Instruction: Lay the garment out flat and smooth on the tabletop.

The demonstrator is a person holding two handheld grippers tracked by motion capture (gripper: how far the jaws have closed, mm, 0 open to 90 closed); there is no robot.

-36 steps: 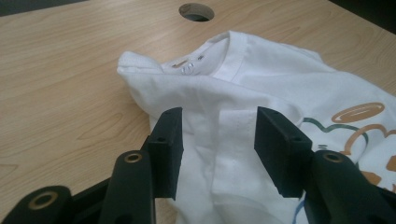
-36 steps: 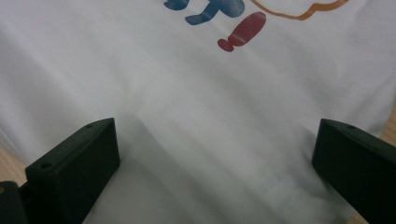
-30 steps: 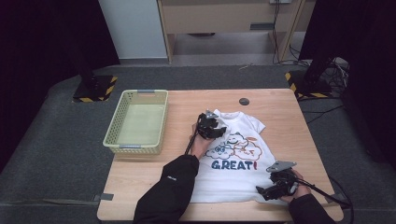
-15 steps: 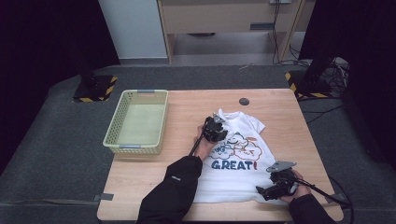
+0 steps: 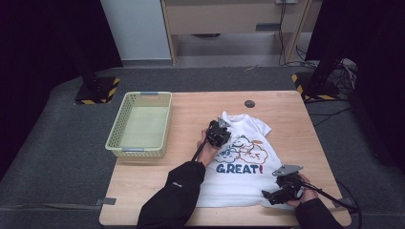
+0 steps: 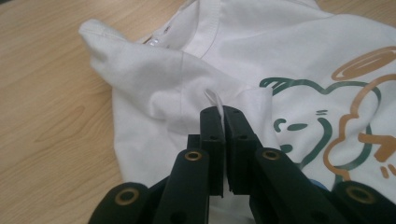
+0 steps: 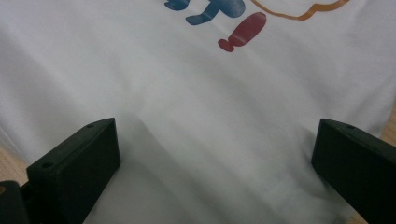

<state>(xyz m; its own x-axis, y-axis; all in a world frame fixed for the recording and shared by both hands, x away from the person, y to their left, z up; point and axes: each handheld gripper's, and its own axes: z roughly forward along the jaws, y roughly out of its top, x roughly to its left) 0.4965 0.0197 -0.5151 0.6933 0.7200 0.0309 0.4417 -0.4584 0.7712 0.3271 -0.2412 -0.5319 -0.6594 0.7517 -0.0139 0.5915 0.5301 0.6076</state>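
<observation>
A white T-shirt (image 5: 243, 160) printed with cartoon figures and "GREAT!" lies flat on the wooden table (image 5: 191, 107). My left gripper (image 5: 219, 132) is at the shirt's left shoulder, beside the collar. In the left gripper view its jaws have just been closing. They now stand together as my left gripper (image 6: 223, 112) pinches a raised fold of the T-shirt (image 6: 154, 74) near the sleeve. My right gripper (image 5: 268, 195) rests over the shirt's bottom hem at the right. It stands open (image 7: 214, 128), jaws wide apart, with flat T-shirt (image 7: 196, 84) cloth under them.
A pale green plastic basket (image 5: 115, 143) stands on the table's left side. A small dark round disc (image 5: 249, 103) lies near the far edge. Yellow-and-black striped stand bases sit on the floor at both far corners.
The left gripper has edged slightly to the right and nearer, onto the shirt's shoulder. The right gripper has stayed in place.
</observation>
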